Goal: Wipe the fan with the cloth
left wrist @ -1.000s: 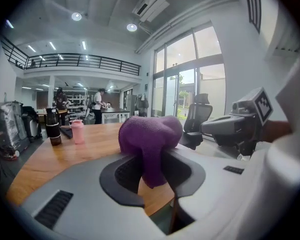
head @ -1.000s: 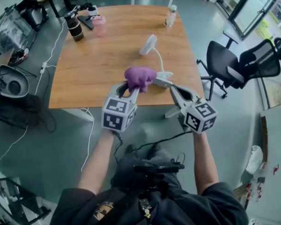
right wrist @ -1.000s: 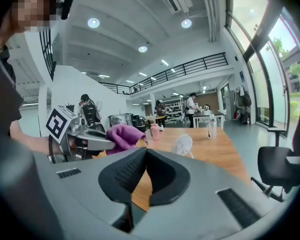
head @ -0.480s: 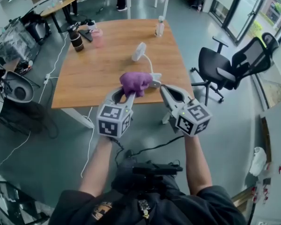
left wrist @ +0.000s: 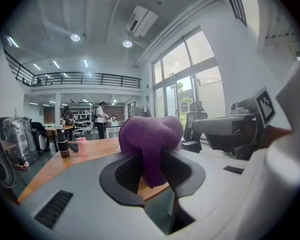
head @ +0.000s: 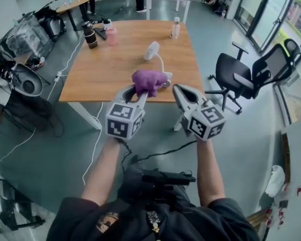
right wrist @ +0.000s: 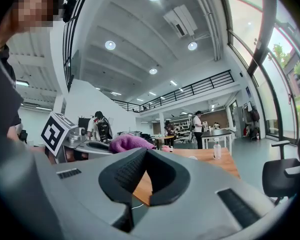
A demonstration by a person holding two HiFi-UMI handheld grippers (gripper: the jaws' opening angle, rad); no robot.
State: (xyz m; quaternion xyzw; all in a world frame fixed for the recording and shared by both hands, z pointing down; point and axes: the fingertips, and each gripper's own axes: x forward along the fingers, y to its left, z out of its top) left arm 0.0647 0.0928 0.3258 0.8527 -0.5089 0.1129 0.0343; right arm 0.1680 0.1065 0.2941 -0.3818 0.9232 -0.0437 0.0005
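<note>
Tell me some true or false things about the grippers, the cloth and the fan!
1. The left hand-held gripper holds a purple cloth. True.
2. The right hand-held gripper holds the fan. False: it is shut and empty. The white fan sits on the wooden table.
3. The chair beside the table is red. False: the chair is black.
4. A pink cup stands on the table. True.
</note>
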